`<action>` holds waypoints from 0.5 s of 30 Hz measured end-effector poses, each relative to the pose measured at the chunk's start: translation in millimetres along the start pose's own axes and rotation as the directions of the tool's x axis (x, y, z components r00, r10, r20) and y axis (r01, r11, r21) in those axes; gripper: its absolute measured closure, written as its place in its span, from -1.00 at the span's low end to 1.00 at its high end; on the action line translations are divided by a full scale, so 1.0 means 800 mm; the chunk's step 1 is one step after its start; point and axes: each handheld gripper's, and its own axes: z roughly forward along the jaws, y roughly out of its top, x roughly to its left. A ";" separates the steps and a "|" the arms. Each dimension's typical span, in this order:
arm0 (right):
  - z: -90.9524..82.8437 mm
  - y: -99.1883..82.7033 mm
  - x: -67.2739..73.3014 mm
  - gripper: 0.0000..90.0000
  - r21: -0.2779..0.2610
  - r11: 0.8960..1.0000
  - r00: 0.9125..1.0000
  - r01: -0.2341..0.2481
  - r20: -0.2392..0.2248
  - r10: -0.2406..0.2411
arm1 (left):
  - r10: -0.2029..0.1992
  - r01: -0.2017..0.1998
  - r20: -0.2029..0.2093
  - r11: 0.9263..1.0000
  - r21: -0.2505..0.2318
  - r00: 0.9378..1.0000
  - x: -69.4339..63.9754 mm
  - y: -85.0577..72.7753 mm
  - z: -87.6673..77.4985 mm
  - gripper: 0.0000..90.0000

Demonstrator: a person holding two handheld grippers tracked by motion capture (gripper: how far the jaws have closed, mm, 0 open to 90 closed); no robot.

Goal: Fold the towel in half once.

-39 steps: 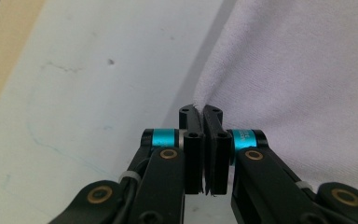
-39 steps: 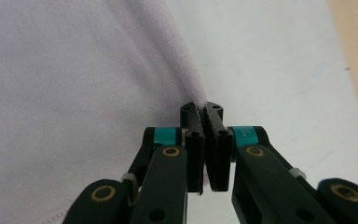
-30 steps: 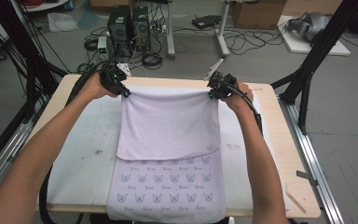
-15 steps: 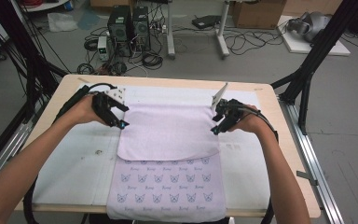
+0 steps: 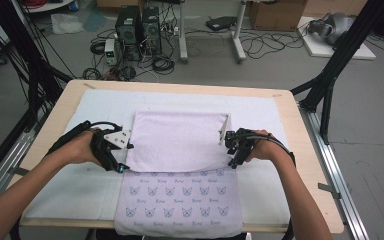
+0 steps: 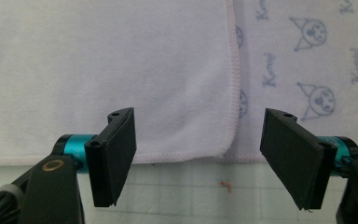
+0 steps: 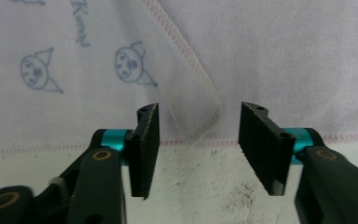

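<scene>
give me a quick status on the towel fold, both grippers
Left gripper open, jaws just opening, nothing between. Right gripper open, jaws just closing, empty. Towel folded partway, flat on table. Nothing in the way.

Towel's [image 5: 180, 200] near edge ran off the desk [image 5: 300, 150] front, cut by frame bottom. Folded flap hid the print beneath; small lettering was too blurry to read.

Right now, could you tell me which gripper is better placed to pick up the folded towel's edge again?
Left, narrowly. The left gripper stands open astride the fold corner of the towel, square to its edge. The right gripper is open too, but its jaws are narrower and the towel's corner curls up between them.
</scene>
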 end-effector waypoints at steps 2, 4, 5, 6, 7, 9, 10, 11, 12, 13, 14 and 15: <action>0.005 0.003 -0.002 0.36 0.006 1.000 0.999 -0.003 -0.046 0.003 | 0.006 -0.005 -0.003 1.000 0.017 1.000 -0.006 -0.003 0.005 -0.39; 0.011 0.005 -0.003 0.58 0.029 1.000 0.998 0.006 -0.061 -0.004 | 0.008 -0.007 -0.010 1.000 0.026 1.000 -0.011 -0.005 0.011 -0.38; 0.012 0.006 -0.002 0.72 0.029 1.000 0.998 0.008 -0.067 -0.006 | 0.013 -0.012 -0.025 0.999 0.033 1.000 -0.012 -0.006 0.014 -0.37; 0.012 0.005 -0.001 0.84 0.013 1.000 0.997 0.000 -0.077 0.001 | 0.013 -0.012 -0.018 0.999 0.041 1.000 -0.014 -0.007 0.015 -0.36; 0.013 0.004 -0.001 0.86 -0.007 1.000 0.996 0.001 -0.091 -0.002 | 0.015 -0.014 -0.021 0.999 0.045 1.000 -0.015 -0.007 0.017 -0.35; 0.015 0.002 0.001 0.87 -0.021 1.000 0.995 -0.004 -0.099 0.001 | 0.026 -0.024 -0.021 0.998 0.064 0.999 -0.014 -0.007 0.021 -0.32; 0.015 0.000 0.002 0.88 -0.021 1.000 0.995 -0.004 -0.100 0.002 | 0.023 -0.021 -0.023 0.997 0.070 0.999 -0.015 -0.007 0.022 -0.27; 0.014 -0.001 0.003 0.88 -0.025 1.000 0.995 -0.005 -0.101 0.003 | 0.030 -0.027 -0.032 0.996 0.085 0.999 -0.015 -0.007 0.024 -0.20; 0.014 -0.003 0.004 0.88 -0.038 0.999 0.995 -0.006 -0.101 0.002 | 0.031 -0.027 -0.037 0.996 0.086 0.999 -0.014 -0.006 0.025 -0.19; 0.012 -0.004 0.004 0.88 -0.051 0.999 0.995 -0.010 -0.104 0.005 | 0.023 -0.019 -0.046 0.996 0.089 0.999 -0.014 -0.006 0.027 -0.16; 0.011 -0.006 0.005 0.88 -0.057 0.998 0.995 -0.011 -0.101 0.005 | 0.032 -0.026 -0.058 0.994 0.105 0.998 -0.014 -0.005 0.028 -0.09; 0.010 -0.008 0.005 0.88 -0.063 0.998 0.995 -0.012 -0.097 0.006 | 0.034 -0.028 -0.053 0.994 0.105 0.998 -0.013 -0.004 0.029 -0.02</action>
